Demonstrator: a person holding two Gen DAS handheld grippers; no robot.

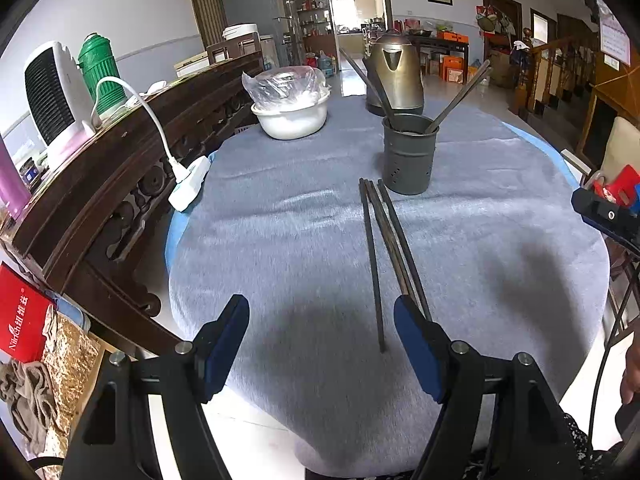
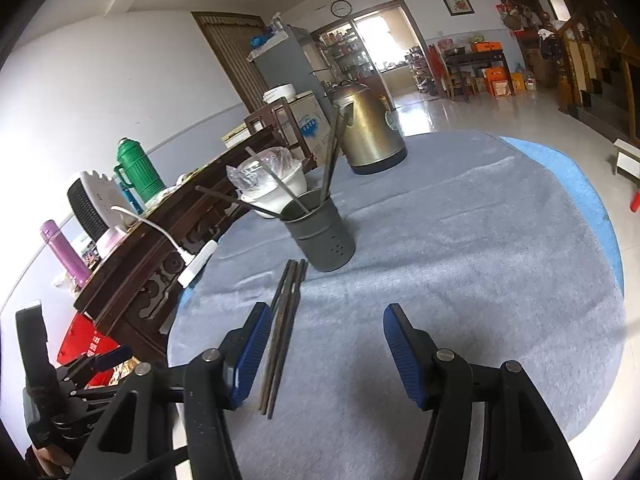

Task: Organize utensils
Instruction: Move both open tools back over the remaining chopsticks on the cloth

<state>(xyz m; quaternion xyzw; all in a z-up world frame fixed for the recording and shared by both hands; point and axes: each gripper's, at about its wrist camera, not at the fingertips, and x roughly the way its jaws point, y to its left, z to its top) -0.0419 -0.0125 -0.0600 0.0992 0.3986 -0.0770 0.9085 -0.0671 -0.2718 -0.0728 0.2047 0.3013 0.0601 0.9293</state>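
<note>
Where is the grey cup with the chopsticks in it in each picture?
Left wrist view: the grey utensil holder stands right of centre on the grey tablecloth, beyond the loose chopsticks.
Right wrist view: the grey utensil holder sits at the centre, just beyond the loose chopsticks.
Shared landmark: the brass-coloured kettle behind it.

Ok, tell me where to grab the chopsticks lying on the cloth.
Grip the chopsticks near their close ends, from above, jaws across the bundle. They lie flat, side by side, far tips almost at the holder, so there is more room at the near ends. Both grippers are open and empty.
</note>
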